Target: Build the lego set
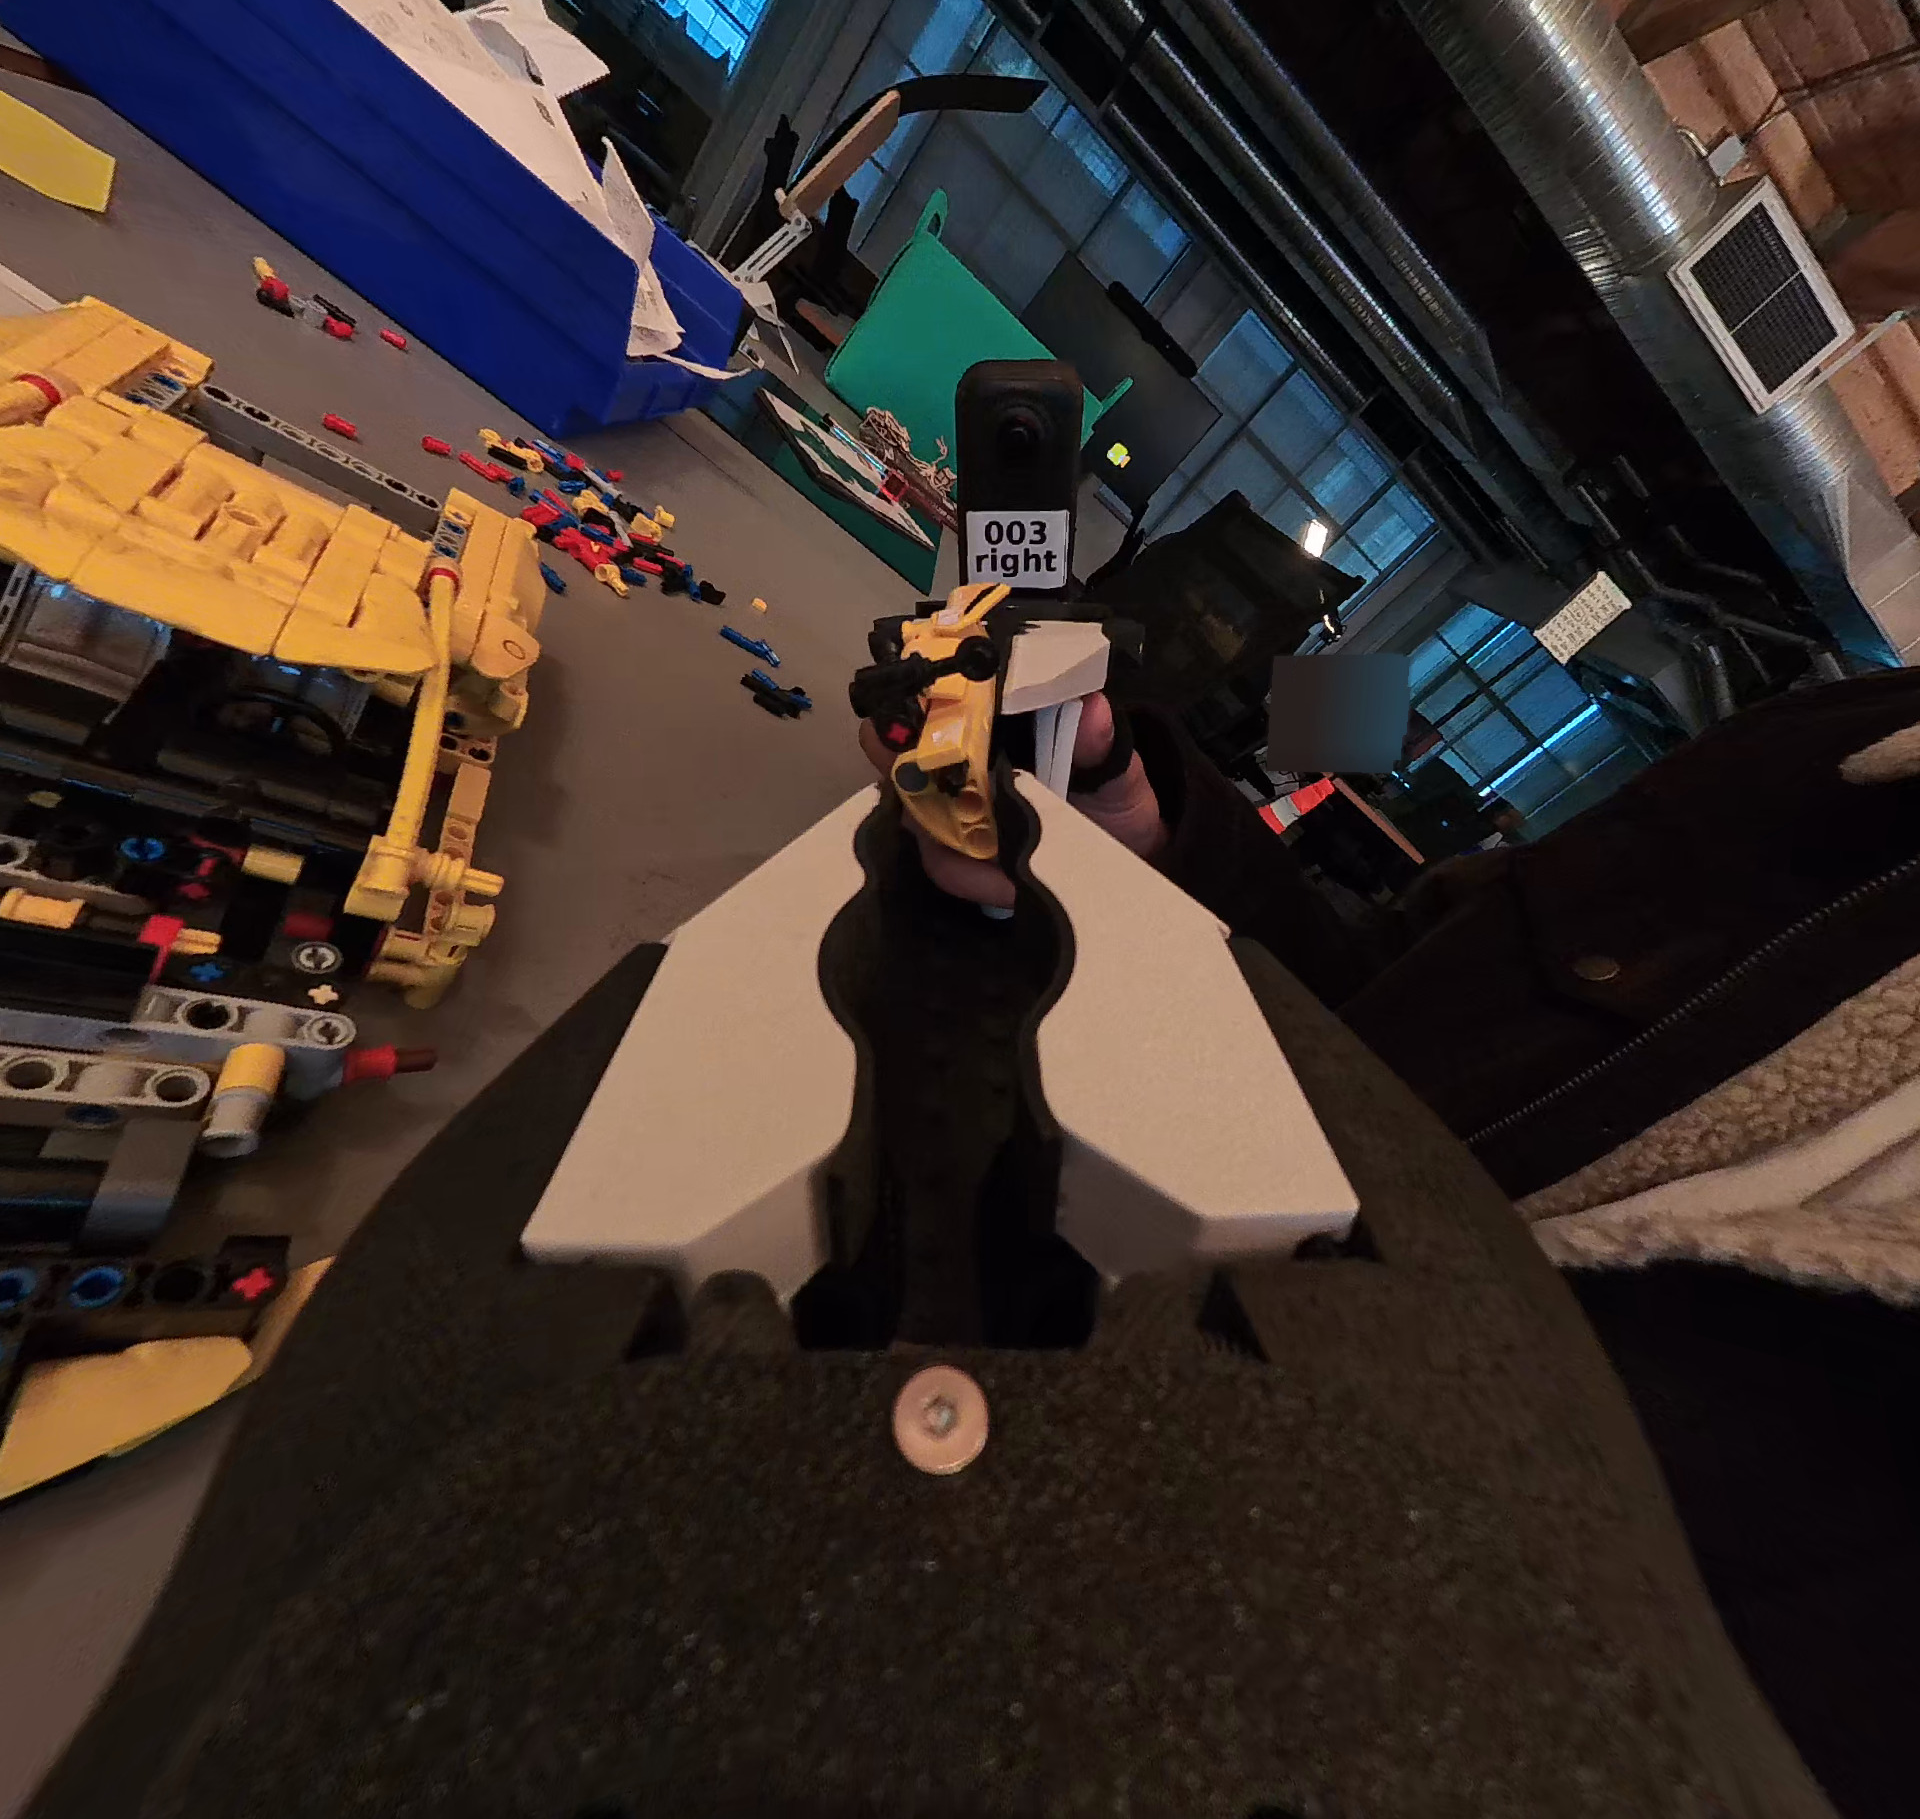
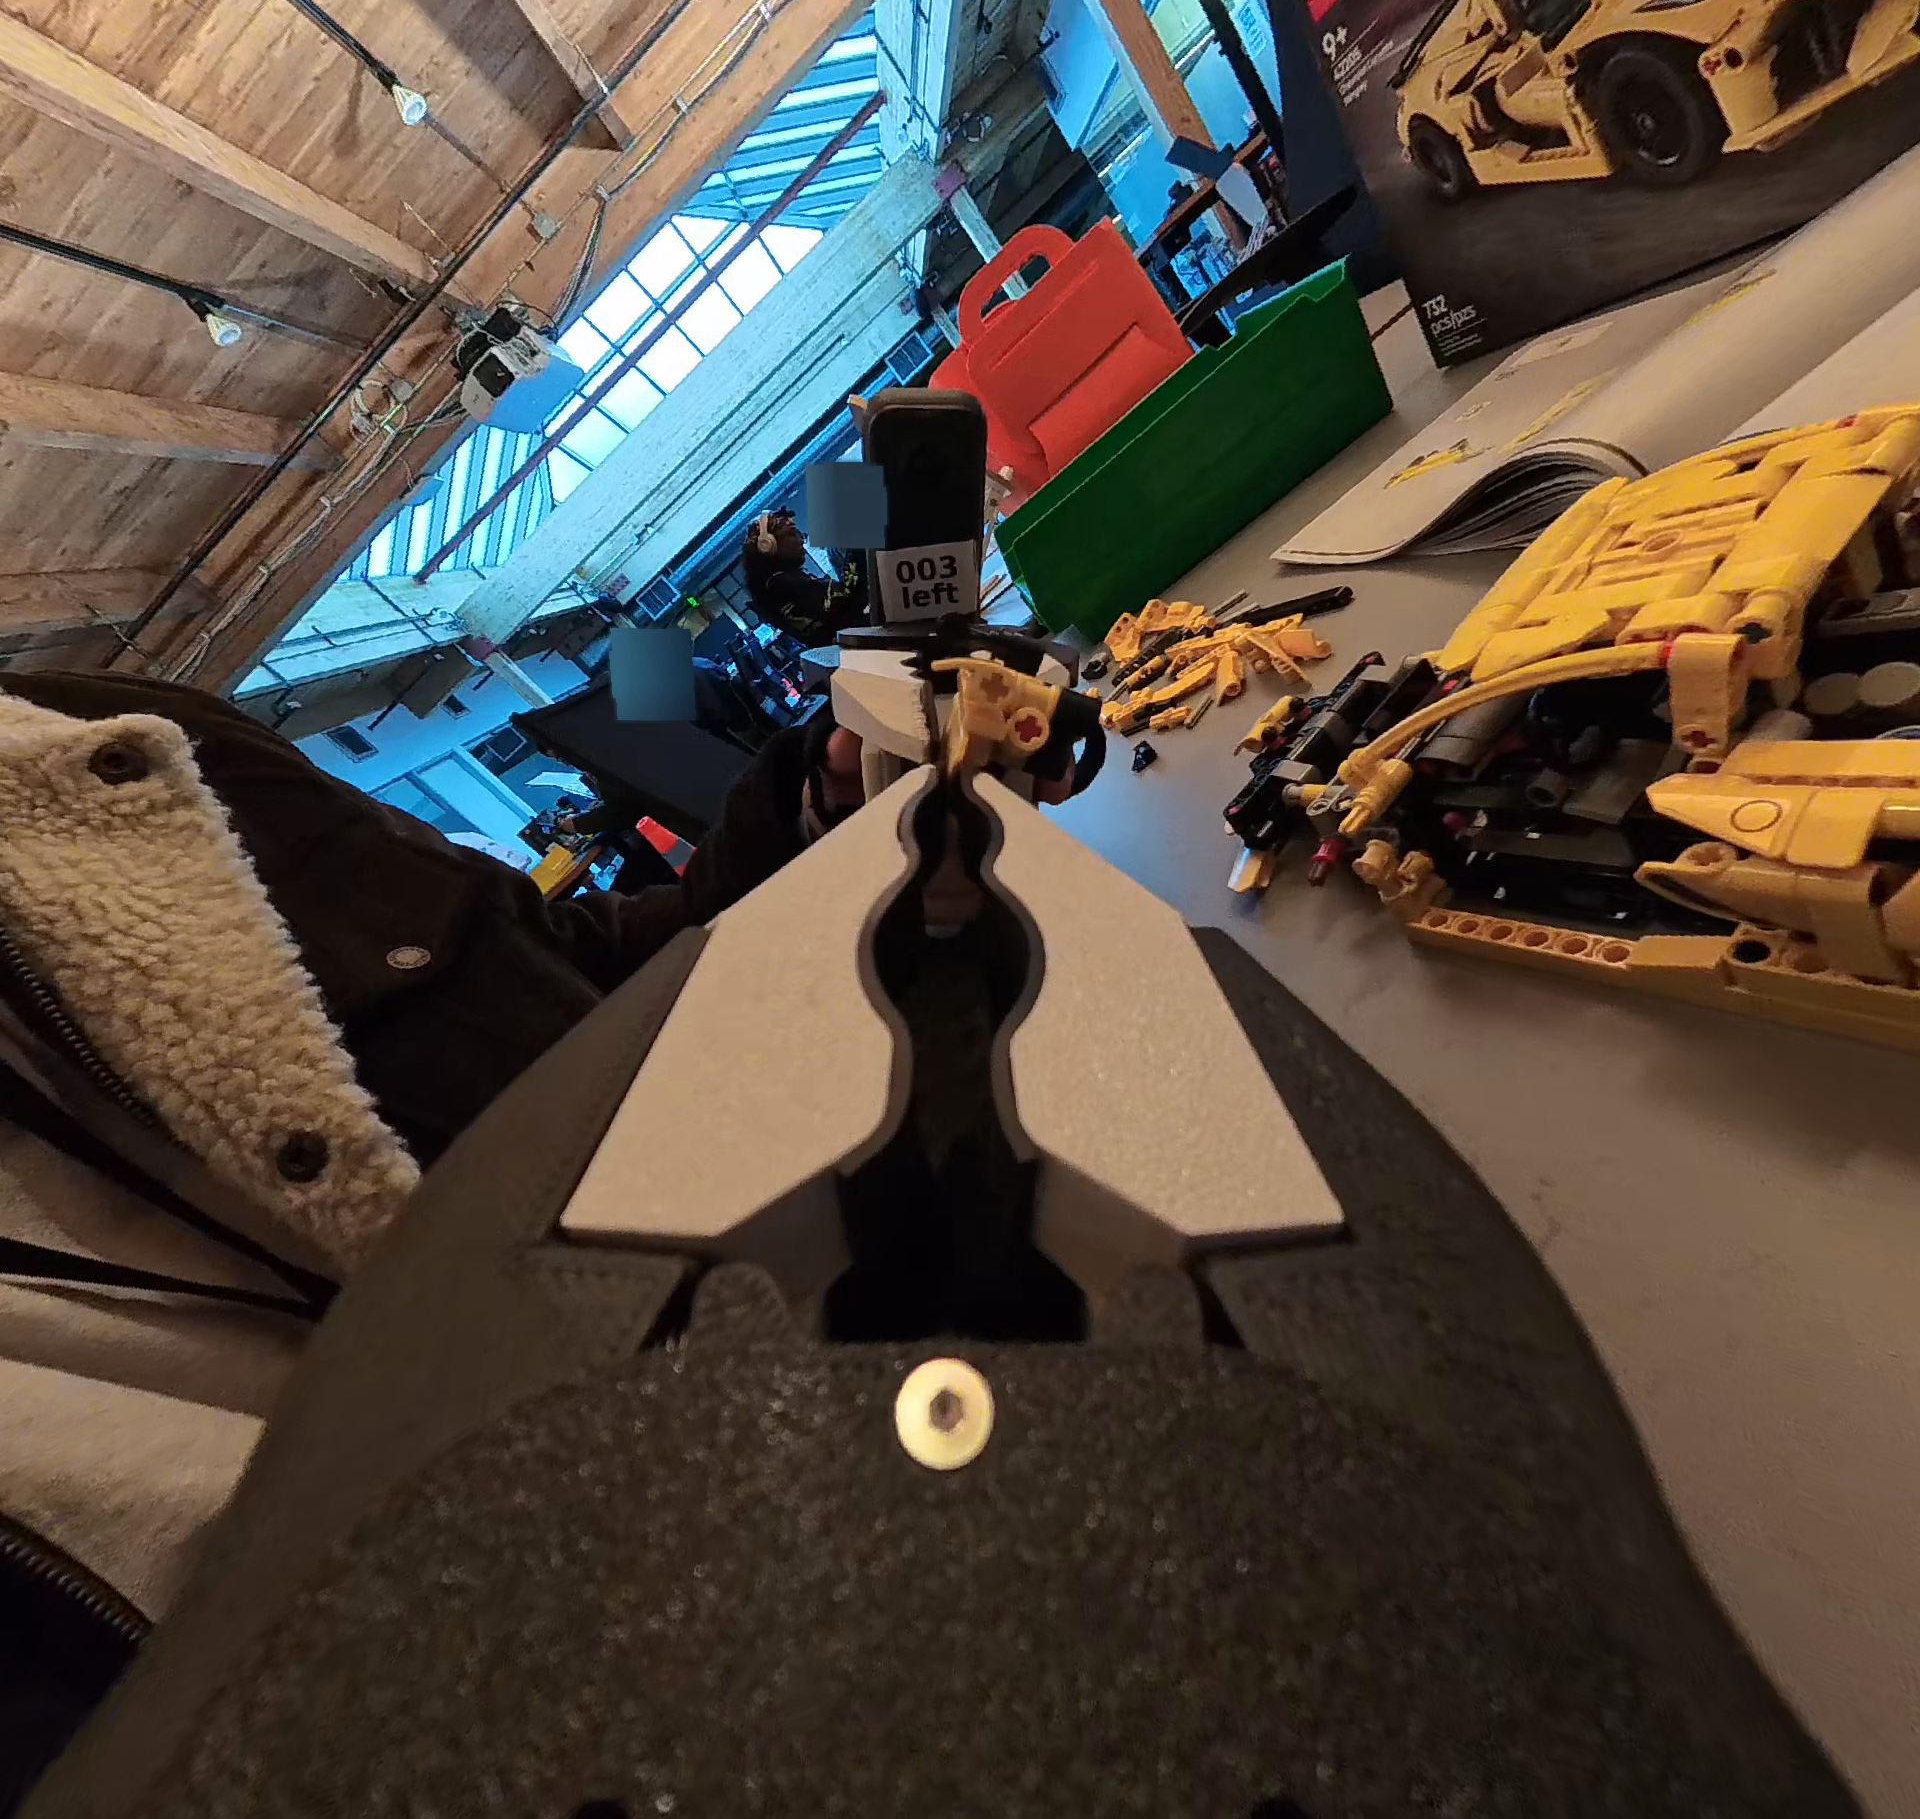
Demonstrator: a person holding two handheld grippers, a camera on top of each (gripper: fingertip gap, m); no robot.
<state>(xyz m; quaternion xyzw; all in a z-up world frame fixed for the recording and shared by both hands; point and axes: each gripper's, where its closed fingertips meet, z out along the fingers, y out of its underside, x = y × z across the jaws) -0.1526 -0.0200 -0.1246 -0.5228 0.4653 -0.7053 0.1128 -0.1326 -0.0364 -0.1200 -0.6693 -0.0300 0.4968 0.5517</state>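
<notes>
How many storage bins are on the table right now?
2. A blue bin holding papers stands along the far table edge in the left wrist view; a green bin stands beside the set's box in the right wrist view. Others may be out of view.

Timber beam ceiling [image 2: 156,55], metal duct [image 1: 1538,107], blue-lit windows [image 2: 665,294], grey table [image 1: 665,751]

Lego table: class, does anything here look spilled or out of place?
Yes. Small loose pieces lie scattered across the grey table beside the half-built yellow car, unsorted though a green bin stands nearby.
</notes>
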